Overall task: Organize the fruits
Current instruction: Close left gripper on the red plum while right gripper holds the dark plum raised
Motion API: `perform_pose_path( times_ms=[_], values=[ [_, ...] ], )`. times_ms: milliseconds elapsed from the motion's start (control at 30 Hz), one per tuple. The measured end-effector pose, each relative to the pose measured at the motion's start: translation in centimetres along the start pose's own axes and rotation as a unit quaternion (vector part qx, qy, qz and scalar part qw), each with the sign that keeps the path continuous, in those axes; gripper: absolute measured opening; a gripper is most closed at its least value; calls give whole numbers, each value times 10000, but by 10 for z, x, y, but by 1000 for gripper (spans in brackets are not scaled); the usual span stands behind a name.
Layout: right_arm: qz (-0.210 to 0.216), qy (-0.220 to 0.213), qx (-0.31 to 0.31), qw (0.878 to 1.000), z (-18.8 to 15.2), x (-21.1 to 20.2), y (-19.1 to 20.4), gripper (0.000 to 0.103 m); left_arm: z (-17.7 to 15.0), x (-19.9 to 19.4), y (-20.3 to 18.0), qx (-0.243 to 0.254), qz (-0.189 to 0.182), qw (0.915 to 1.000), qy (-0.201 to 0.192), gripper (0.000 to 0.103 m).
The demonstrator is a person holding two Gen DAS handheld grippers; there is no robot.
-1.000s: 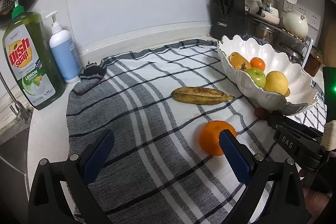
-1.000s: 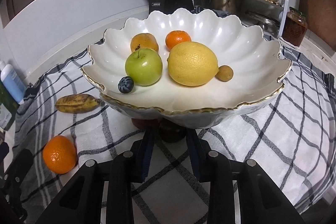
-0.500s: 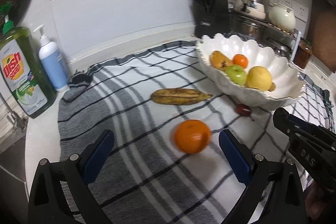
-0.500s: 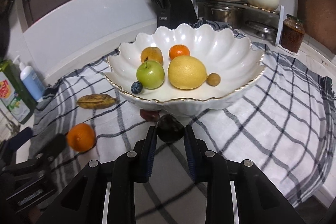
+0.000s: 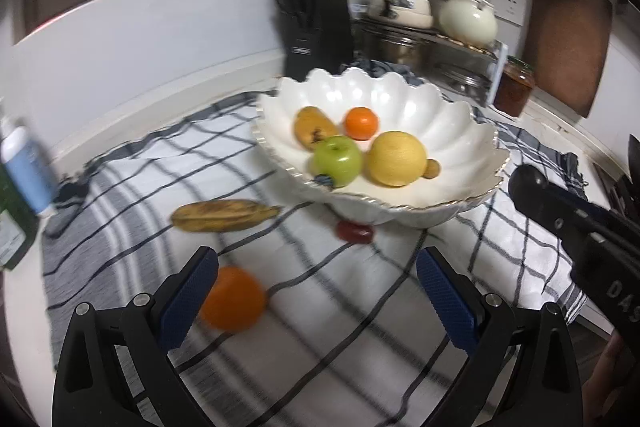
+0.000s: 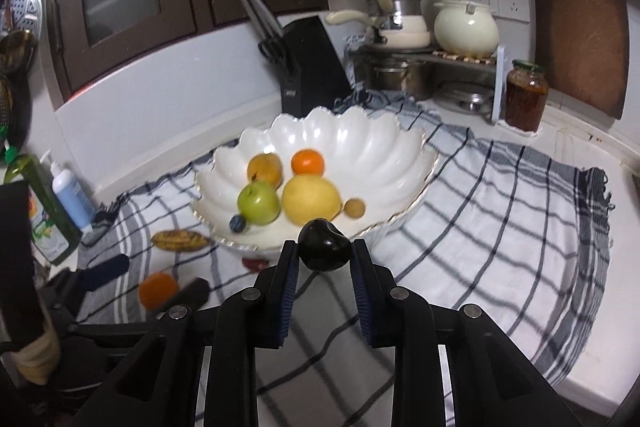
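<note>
My right gripper is clamped on a small dark fruit — plum-like, though I cannot name it for certain — and carries it clear of the checked cloth, just in front of the near rim of the white scalloped bowl. My left gripper stands with jaws wide apart and nothing between them; the loose orange lies just beside its left finger, not gripped.

Bowl contents noted: a green apple, a large yellow fruit, a small orange fruit, a blueberry and a small brown fruit. On the cloth outside the bowl: a spotted banana, a small red fruit close against the bowl's base, and the orange.

Judgement: the step in hand is transferring the dark fruit into the bowl. The next move calls for carrying it over the rim to a bare patch — the right side looks freest — and parting the jaws low, so it does not roll or strike the other fruit. Three pieces would then remain.
</note>
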State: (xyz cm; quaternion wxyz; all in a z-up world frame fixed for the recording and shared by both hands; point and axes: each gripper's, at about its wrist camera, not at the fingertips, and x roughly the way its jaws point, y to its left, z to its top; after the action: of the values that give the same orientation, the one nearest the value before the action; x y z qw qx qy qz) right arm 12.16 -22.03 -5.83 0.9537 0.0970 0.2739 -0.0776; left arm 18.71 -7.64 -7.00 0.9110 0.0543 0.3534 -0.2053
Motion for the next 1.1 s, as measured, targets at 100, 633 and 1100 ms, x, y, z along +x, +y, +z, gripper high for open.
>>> perform_pose_path(
  times_ms=[100, 633, 1100],
  values=[
    [-52, -133, -48, 9999, 6, 0, -4, 28, 4, 16, -12, 217, -148, 9996, 87, 98],
    [-59, -258, -282, 9992, 18, 23, -3, 28, 7, 69, -23, 436, -378, 9969, 530, 59],
    [-23, -65, -199, 9998, 18, 45, -8, 28, 11, 92, -23, 505, -370, 9950, 782, 36]
  ],
)
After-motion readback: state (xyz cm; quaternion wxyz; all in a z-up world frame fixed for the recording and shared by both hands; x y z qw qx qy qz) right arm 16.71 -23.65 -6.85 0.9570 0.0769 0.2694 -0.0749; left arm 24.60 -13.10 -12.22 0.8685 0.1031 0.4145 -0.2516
